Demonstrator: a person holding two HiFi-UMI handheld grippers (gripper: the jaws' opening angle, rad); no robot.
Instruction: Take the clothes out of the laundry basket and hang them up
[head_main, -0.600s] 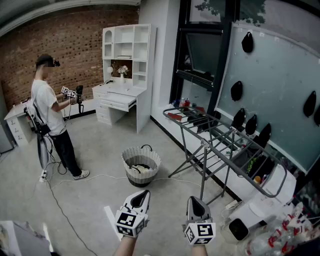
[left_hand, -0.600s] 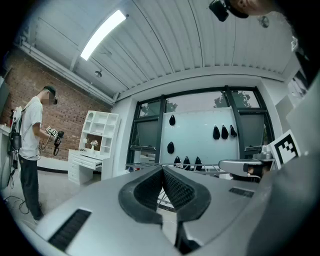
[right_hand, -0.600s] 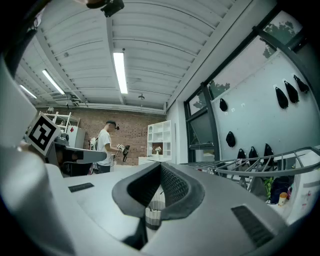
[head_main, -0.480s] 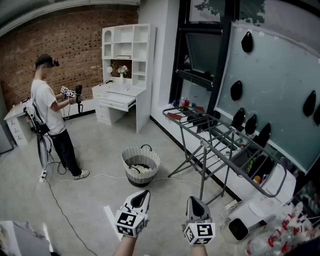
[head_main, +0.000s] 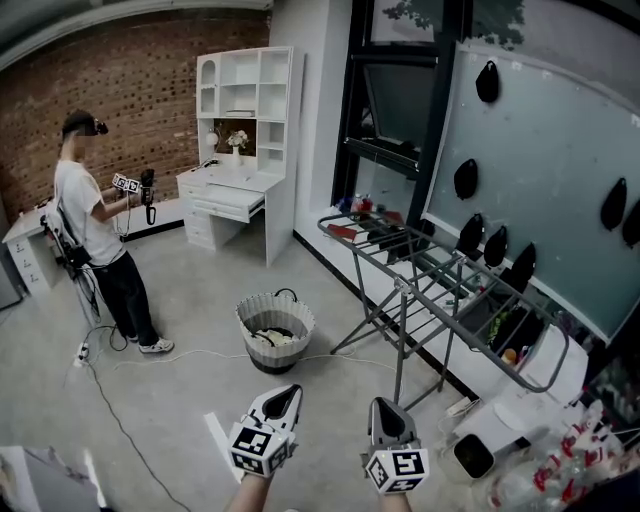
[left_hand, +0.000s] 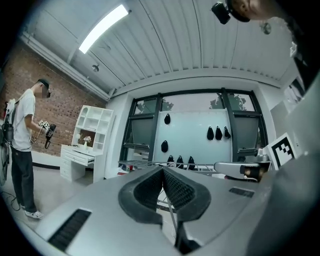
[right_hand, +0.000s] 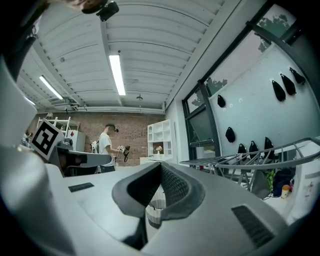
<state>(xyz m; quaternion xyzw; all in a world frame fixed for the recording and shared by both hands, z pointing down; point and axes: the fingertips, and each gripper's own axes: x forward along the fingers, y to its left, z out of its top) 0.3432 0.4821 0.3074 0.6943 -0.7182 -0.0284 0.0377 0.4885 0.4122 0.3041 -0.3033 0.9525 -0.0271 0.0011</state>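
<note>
Both held low with jaws clenched on nothing, the left gripper and right gripper point toward the laundry basket, its clothes ahead on the floor, slightly nearer the left, the drying rack to the right.

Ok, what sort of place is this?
Likely a staged test room rather than a home: a rack and basket on bare floor, a desk by a brick wall, and a second person holding tools.

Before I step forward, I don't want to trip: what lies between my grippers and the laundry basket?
Head view: bare floor before the laundry basket, crossed by one thin white cable.
</note>
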